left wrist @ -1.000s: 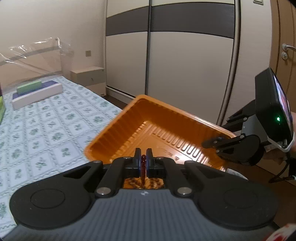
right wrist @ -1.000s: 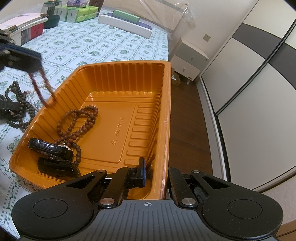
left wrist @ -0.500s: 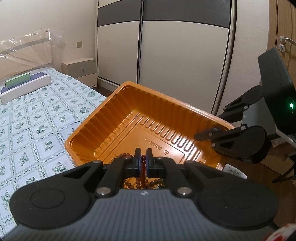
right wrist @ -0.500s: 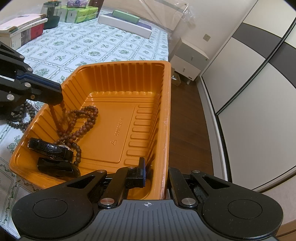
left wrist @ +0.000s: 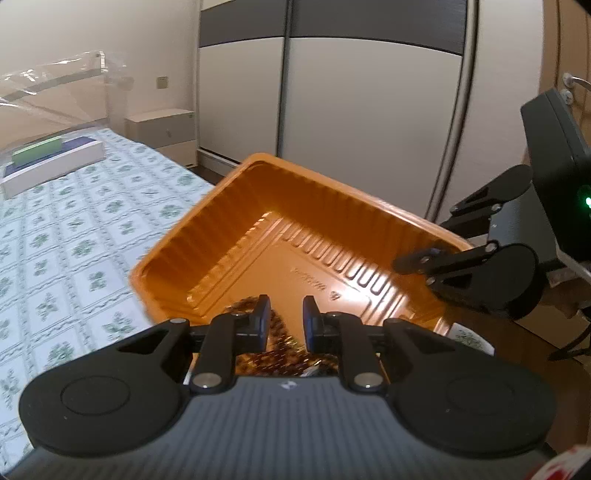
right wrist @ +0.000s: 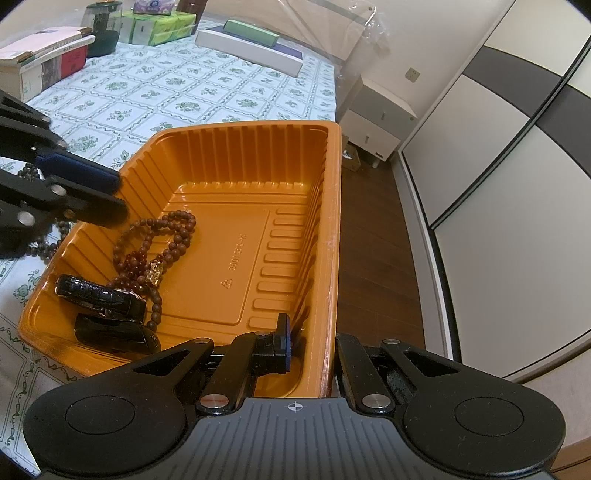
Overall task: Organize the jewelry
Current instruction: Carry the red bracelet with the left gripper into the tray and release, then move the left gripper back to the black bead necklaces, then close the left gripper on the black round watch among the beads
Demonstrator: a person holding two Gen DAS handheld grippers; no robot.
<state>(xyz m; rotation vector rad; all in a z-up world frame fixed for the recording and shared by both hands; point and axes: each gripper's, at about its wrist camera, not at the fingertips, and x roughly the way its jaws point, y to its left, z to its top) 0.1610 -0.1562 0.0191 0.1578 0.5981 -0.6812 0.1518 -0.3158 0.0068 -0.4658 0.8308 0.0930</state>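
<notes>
On the far left of the bed, its green-and-white floral-patterned bedspread (right wrist: 207, 92) carries a stack of books (right wrist: 44, 70), green tissue packs (right wrist: 162, 27) and a long white flat box (right wrist: 247, 51) with a green block on it; their print is too small to read. Nearer, a strand of dark wooden beads (right wrist: 44, 247) lies on the cloth just outside the tray, partly behind the left gripper (left wrist: 283, 317). That gripper reaches over the left rim, and its fingers have just been opening: they stand apart with nothing pinched between them, beads lying below the gap. Inside the ribbed orange plastic tray (right wrist: 236, 155), at its left end, rest a brown bead bracelet (right wrist: 162, 236), a reddish bead bracelet with a yellow charm (right wrist: 144, 269) tangled against it, and two black leather watch straps (right wrist: 107, 310). The tray floor bears an embossed code and a triangle mark, not clearly legible. On the right, the right gripper (right wrist: 314, 339) is clamped on the tray's near-right wall, one finger inside, one outside. Beyond stand a white nightstand (right wrist: 376, 122) and a grey-banded sliding wardrobe (right wrist: 498, 147).
</notes>
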